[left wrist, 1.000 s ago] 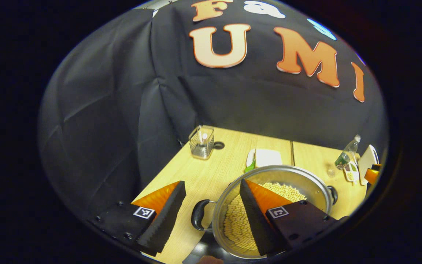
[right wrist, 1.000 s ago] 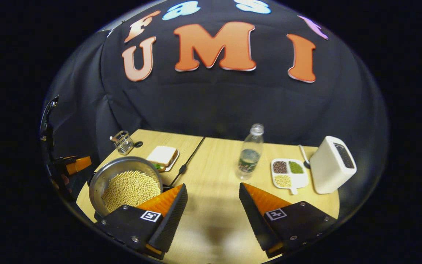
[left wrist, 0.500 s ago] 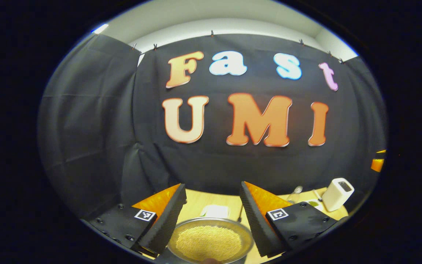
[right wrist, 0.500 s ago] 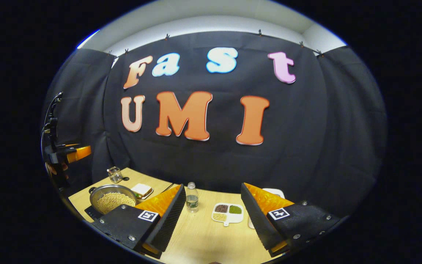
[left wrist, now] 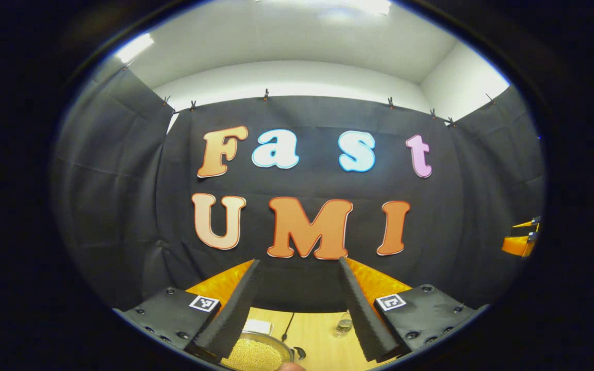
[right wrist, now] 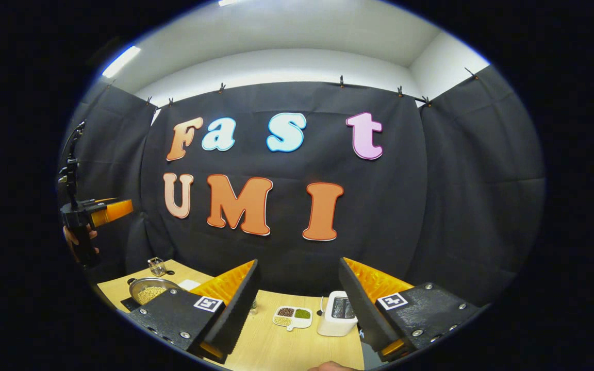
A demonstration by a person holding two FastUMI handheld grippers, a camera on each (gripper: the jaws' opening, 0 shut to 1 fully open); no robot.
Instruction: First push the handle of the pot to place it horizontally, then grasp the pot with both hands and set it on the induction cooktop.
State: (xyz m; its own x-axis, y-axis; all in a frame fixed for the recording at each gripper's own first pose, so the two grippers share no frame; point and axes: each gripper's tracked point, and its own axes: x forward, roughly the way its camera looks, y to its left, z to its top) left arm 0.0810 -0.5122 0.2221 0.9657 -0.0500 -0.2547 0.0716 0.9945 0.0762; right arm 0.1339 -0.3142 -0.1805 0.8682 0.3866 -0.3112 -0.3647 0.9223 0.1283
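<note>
The steel pot (left wrist: 253, 355) full of pale beans lies far below my left gripper (left wrist: 299, 263), which is open, empty and raised high above the table. One dark pot handle (left wrist: 301, 353) sticks out to its right. In the right gripper view the pot (right wrist: 148, 291) rests at the table's left end on a dark flat cooktop (right wrist: 125, 304). My right gripper (right wrist: 298, 262) is also open and empty, high above the table's middle. The left gripper (right wrist: 106, 210) hangs in the air above the pot, held by a hand (right wrist: 78, 239).
On the wooden table (right wrist: 271, 345) are a glass jar (right wrist: 157, 266), a divided dish of grains (right wrist: 292, 317) and a white box-shaped appliance (right wrist: 337, 319). A clear bottle (left wrist: 344, 325) and a white slab (left wrist: 257, 325) lie beyond the pot.
Both grippers rose and tilted back from the pot, which shrank toward the bottom of both views. Both stayed open and empty. The pot has not moved.
</note>
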